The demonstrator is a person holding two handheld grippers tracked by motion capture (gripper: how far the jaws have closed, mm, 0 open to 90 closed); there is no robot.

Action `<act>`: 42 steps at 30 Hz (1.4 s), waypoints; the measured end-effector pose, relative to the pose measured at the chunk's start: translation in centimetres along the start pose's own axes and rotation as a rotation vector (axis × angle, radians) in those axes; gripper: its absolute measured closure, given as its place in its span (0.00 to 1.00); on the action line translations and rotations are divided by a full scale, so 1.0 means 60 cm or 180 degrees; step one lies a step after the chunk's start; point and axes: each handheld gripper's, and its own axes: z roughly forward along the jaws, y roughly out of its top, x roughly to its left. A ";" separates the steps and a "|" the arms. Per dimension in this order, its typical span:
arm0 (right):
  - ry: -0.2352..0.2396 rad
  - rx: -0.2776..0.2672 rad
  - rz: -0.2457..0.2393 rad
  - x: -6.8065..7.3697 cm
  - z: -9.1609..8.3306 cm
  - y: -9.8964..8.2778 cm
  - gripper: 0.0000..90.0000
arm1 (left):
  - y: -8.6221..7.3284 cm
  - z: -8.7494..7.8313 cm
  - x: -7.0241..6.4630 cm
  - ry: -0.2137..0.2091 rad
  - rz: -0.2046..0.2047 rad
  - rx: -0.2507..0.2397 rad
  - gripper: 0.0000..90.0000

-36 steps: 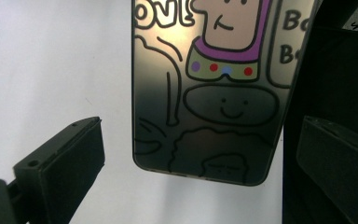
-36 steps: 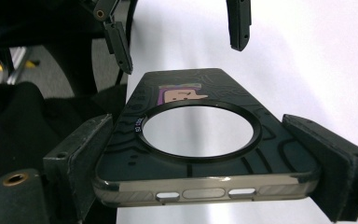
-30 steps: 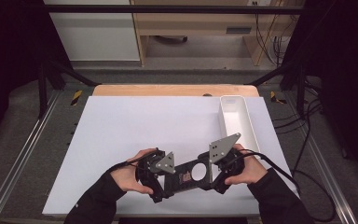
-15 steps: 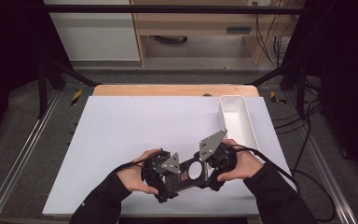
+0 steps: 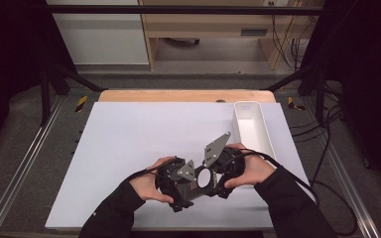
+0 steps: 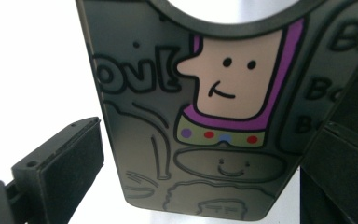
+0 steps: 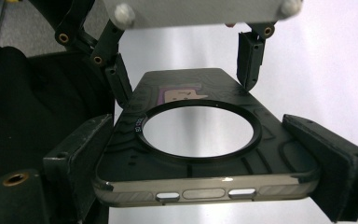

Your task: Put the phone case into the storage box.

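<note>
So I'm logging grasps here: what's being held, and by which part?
A dark phone case with cartoon print, held between both grippers: the right gripper clamps its long side edges near the round camera cutout, while the left gripper straddles the opposite end.

Cartoon-printed phone case [image 6: 200, 126] between claw [image 6: 205, 163] jaws

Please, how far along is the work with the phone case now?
Done: the case looks lifted off the mat. In hand: the right tool grips one end; the left tool has its jaws beside the other end, grip unclear. Left: setting it down, perhaps in the tray, which looks empty.
</note>
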 end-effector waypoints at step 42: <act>0.0002 0.0256 -0.0060 -0.006 0.016 0.024 0.13 | 0.011 0.018 0.009 -0.0080 0.0020 0.0134 0.13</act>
